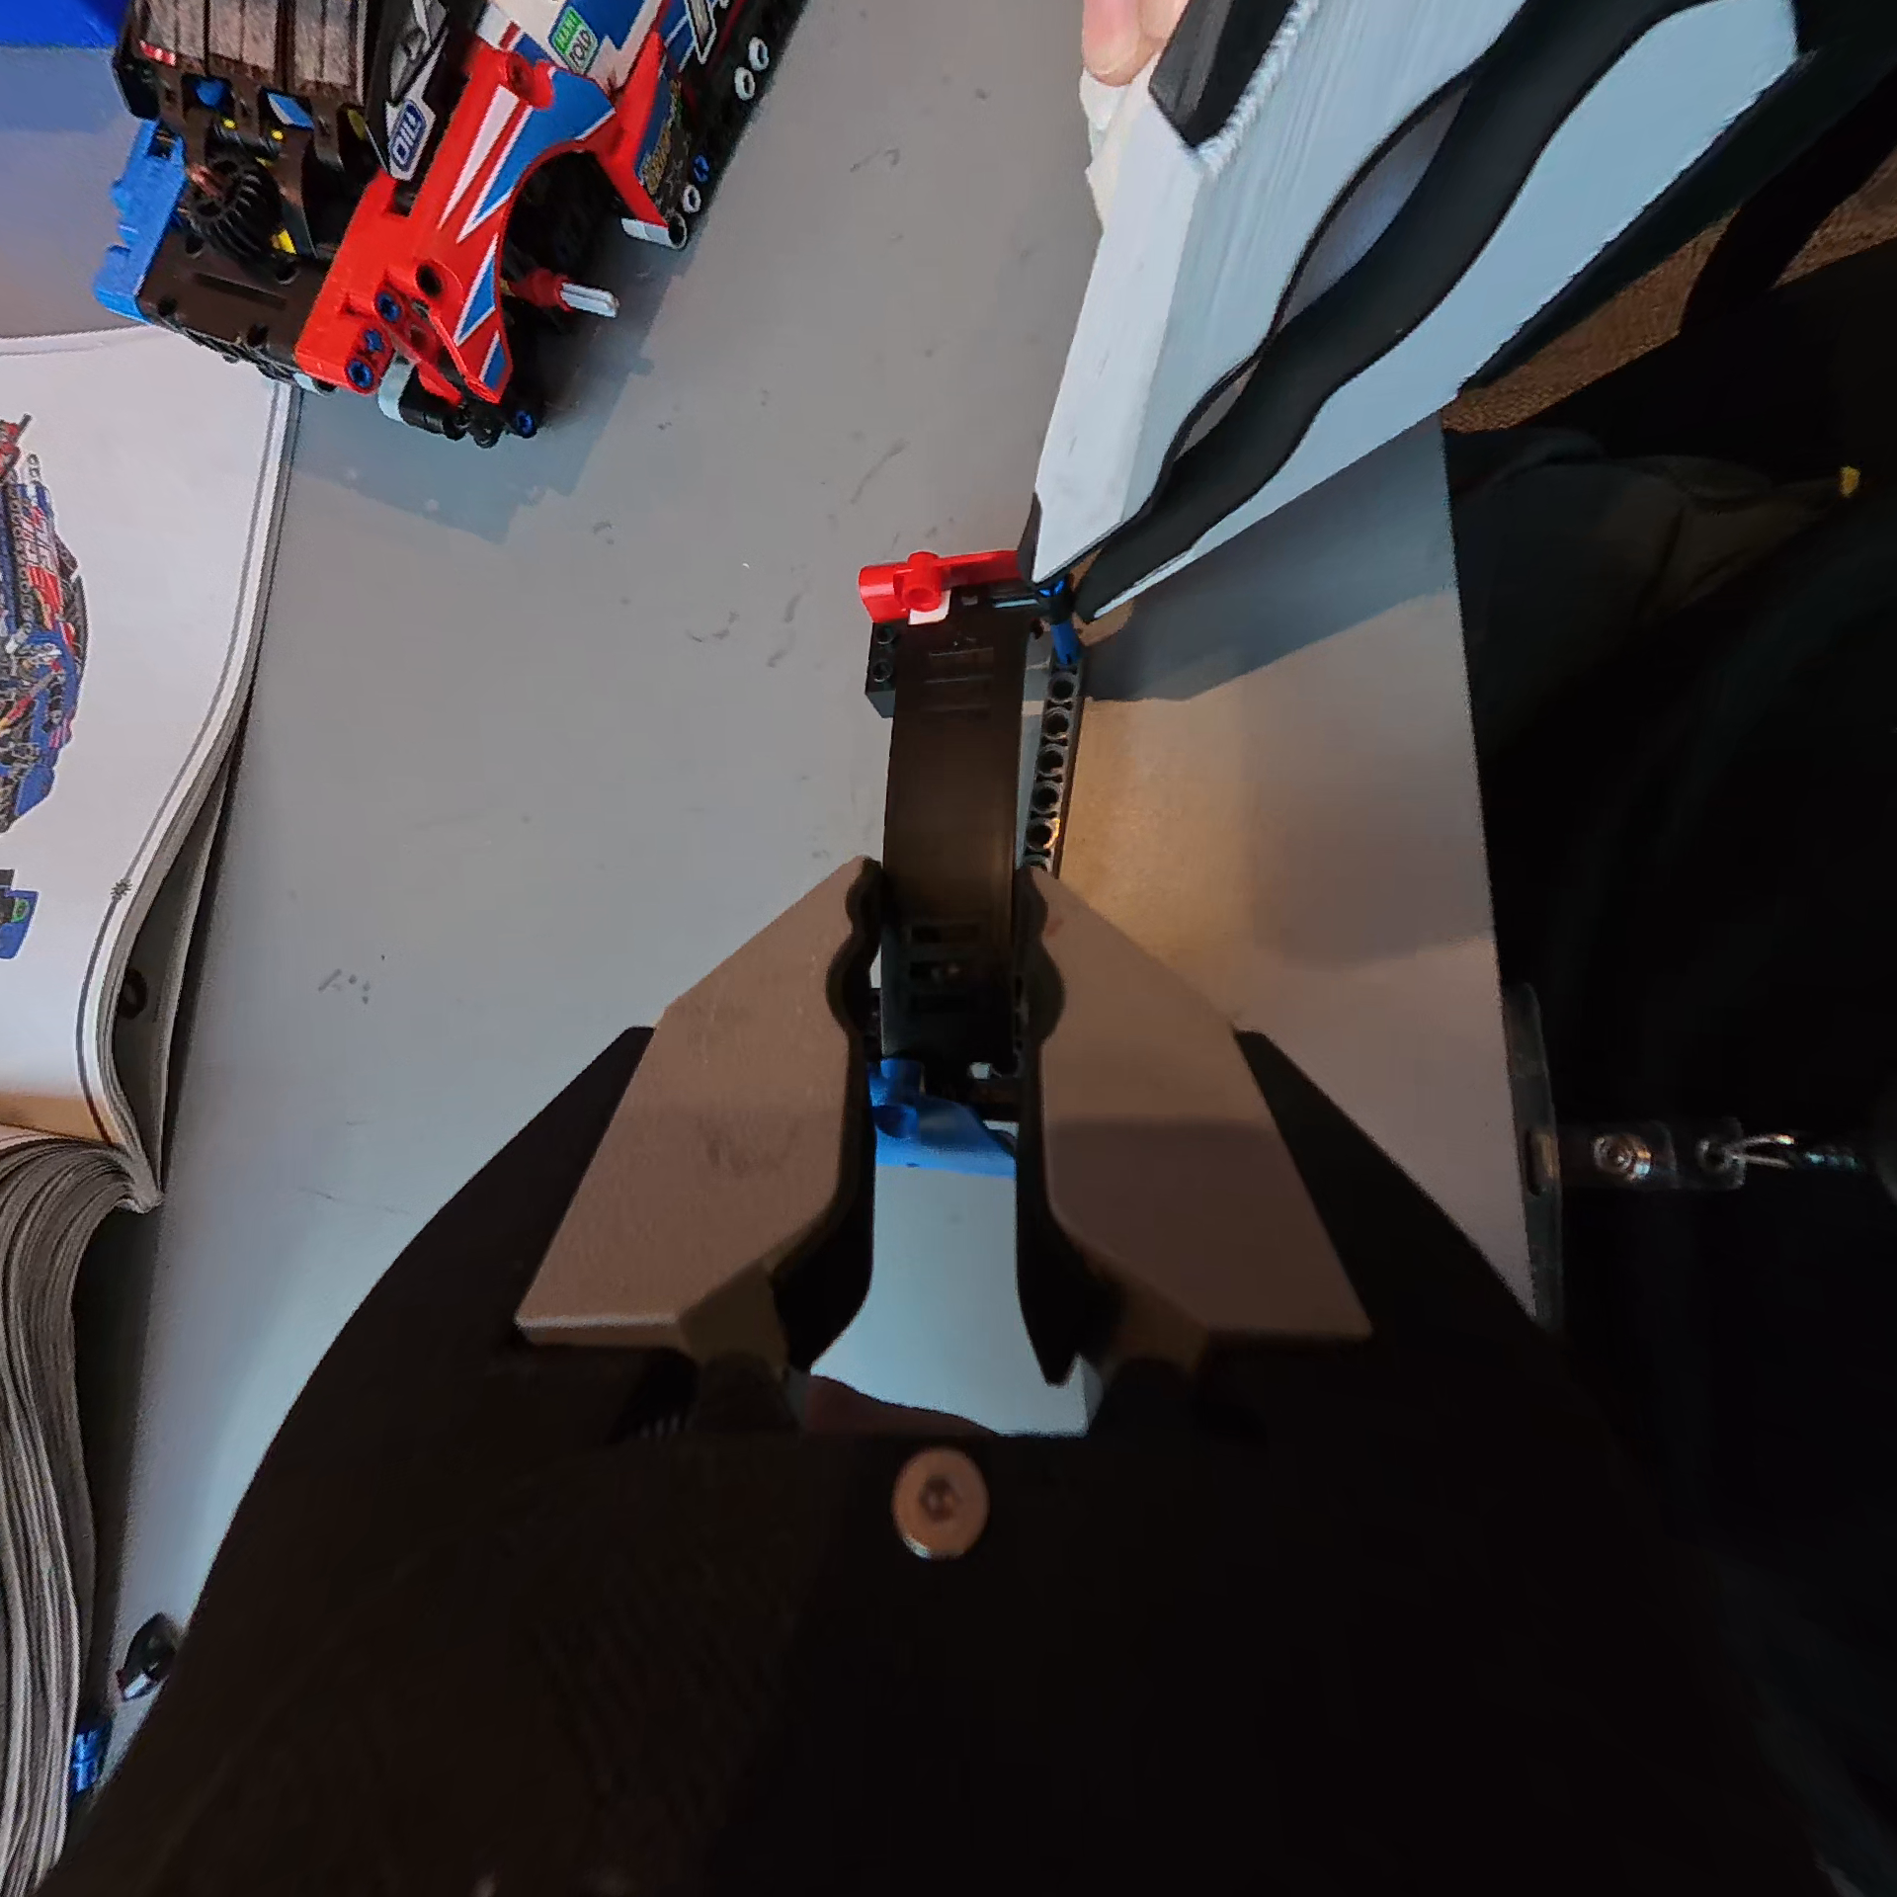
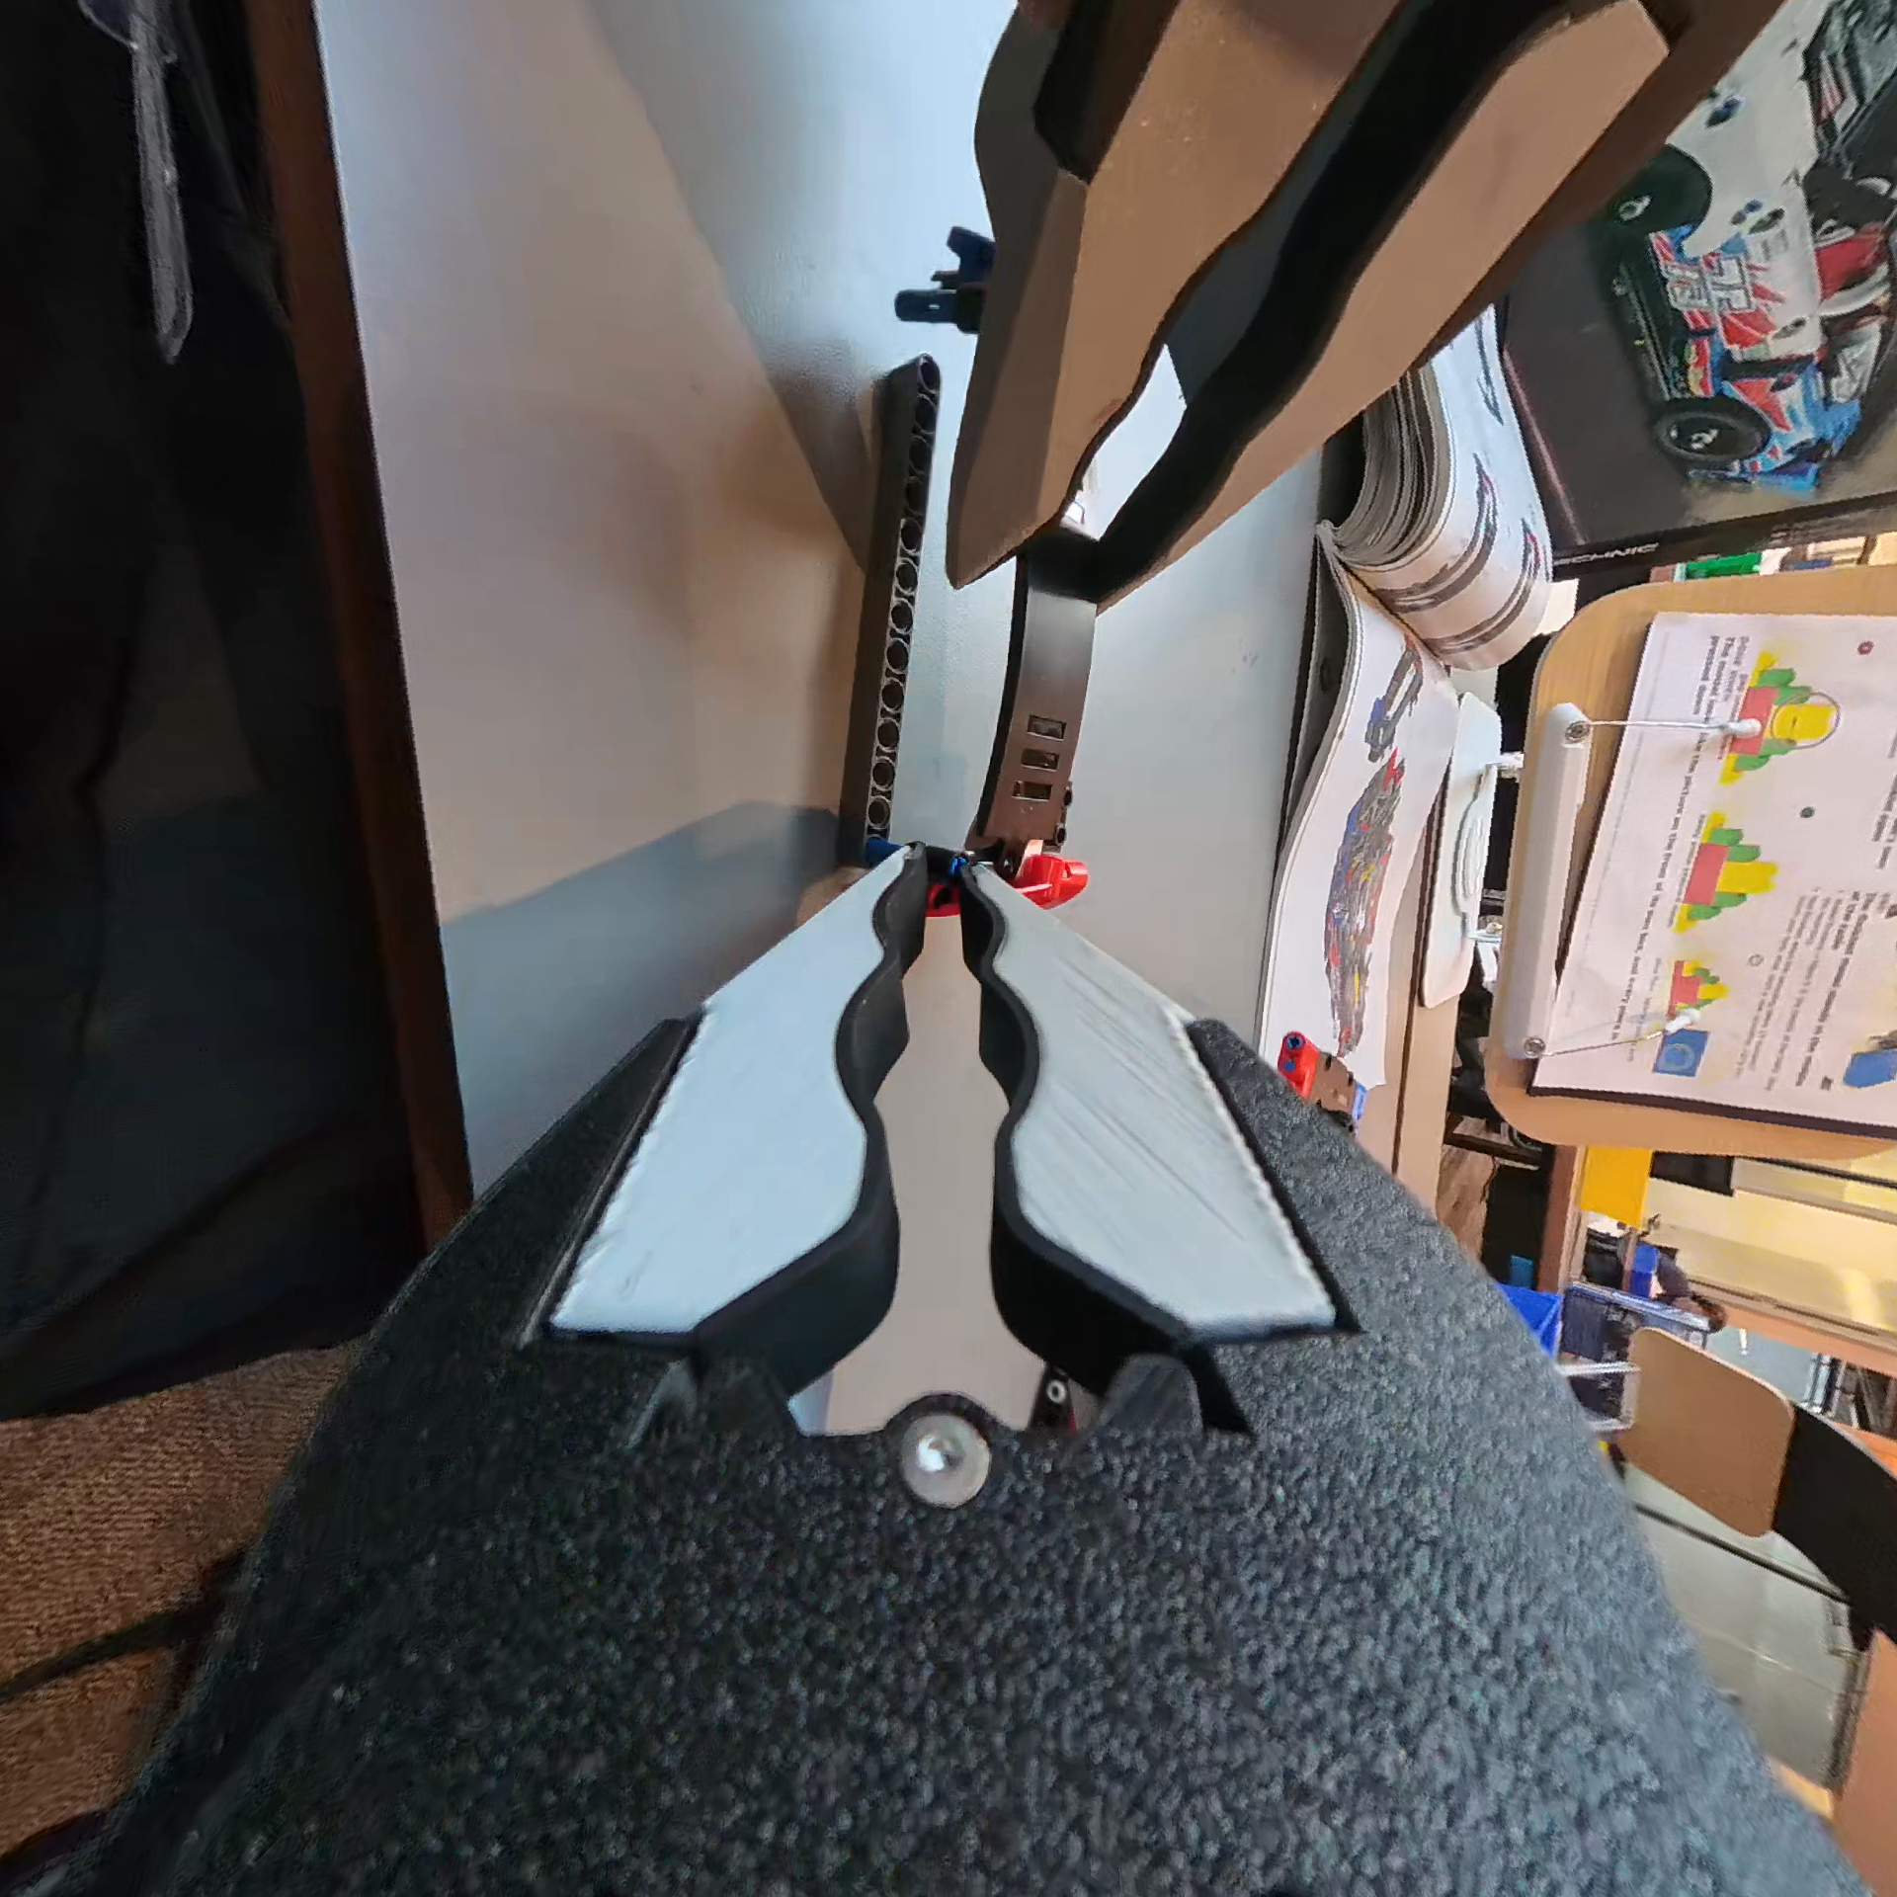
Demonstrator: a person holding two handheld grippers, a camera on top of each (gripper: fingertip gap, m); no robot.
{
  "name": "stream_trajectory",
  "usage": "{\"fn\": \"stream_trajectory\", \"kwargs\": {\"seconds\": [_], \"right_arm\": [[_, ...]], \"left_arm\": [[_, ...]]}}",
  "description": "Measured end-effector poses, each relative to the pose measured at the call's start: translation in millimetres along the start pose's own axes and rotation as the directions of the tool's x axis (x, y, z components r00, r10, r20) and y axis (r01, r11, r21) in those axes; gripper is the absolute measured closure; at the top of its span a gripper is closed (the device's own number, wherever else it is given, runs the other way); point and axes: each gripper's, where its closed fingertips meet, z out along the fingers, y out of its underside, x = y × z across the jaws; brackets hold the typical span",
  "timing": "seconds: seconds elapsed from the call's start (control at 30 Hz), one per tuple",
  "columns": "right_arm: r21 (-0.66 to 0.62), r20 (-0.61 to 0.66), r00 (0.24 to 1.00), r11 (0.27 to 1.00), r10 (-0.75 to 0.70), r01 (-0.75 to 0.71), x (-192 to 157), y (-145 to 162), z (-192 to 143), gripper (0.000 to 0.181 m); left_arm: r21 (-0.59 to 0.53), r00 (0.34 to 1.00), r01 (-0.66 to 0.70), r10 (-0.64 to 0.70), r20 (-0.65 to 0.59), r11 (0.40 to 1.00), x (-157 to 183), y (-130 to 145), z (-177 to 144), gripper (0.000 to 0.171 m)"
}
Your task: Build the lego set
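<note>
- Nearest in the left wrist view, the left gripper point(image 1: 950, 924) pinches the near end of a black curved panel point(image 1: 955, 780) at frame centre.
- Attached along the panel are a black holed beam point(image 1: 1052, 760) and, at the far end, a red connector point(image 1: 929, 587).
- At that far end the right gripper point(image 2: 936, 881) has its tips nearly together on a small blue pin point(image 1: 1057, 606), seemingly pressing it in.
- Progress, as I judge it: this sub-assembly is partway done; the larger red-and-blue car body point(image 1: 431, 205) at upper left awaits it.
- Room: the grey table point(image 1: 616, 719) is open centre-left; the instruction booklet point(image 1: 123, 719) bounds the left edge, and the table's edge drops off close on the right.
</note>
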Motion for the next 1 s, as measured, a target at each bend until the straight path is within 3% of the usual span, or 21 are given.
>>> {"fn": "stream_trajectory", "kwargs": {"seconds": [0.47,1.0], "right_arm": [[-0.027,-0.043,0.986,0.987,-0.162,0.161,-2,-2,-2,0.175],[0.002,-0.083,0.917,0.920,-0.390,0.391,-2,-1,-3,0.178]], "left_arm": [[-0.003,1.000,-0.014,0.014,0.001,1.000,0,2,1,0.149],[-0.011,0.983,0.169,-0.167,0.076,0.986,8,-5,-7,0.149]]}}
